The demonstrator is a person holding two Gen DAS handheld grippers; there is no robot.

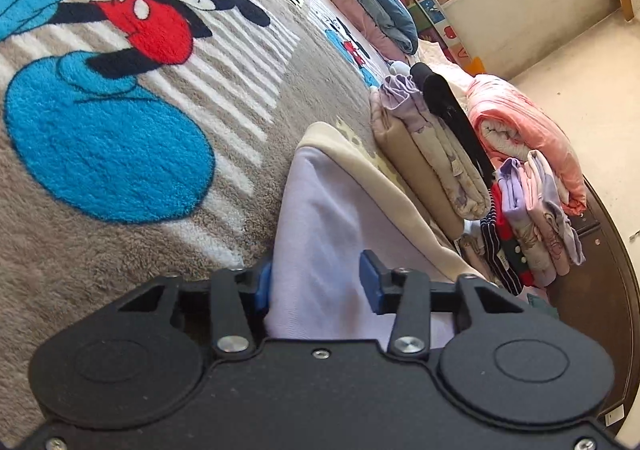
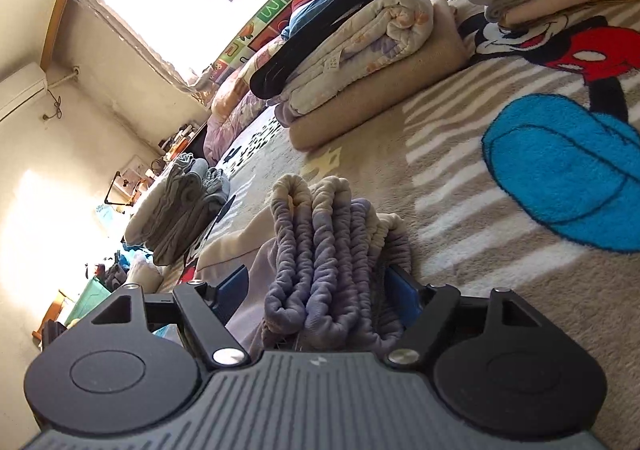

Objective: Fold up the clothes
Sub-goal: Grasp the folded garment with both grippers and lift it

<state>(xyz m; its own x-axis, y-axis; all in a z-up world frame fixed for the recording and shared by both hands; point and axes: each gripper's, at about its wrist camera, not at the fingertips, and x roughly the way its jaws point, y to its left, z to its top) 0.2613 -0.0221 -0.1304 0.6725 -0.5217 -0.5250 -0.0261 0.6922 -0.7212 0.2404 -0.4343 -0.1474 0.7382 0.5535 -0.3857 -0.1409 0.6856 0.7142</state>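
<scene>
Left gripper [image 1: 316, 284]: black two-finger tool with blue pads, jaws partly apart, pale lilac cloth between them; whether the pads press on it I cannot tell.
Right gripper [image 2: 318, 290]: black tool with blue pads, jaws wide, the gathered waistband between them; the right pad touches it, the left pad stands clear.
Garment: pale lilac and cream soft garment [image 1: 340, 210], lying on the carpet just ahead of both grippers; its ruched elastic waistband [image 2: 328, 246] is bunched in folds.
Carpet: fluffy beige striped carpet with a red, black and blue cartoon mouse [image 1: 120, 98].
Far right: stack of folded clothes [image 1: 532, 218] and folded cream floral quilt [image 2: 360, 62] on the carpet.
</scene>
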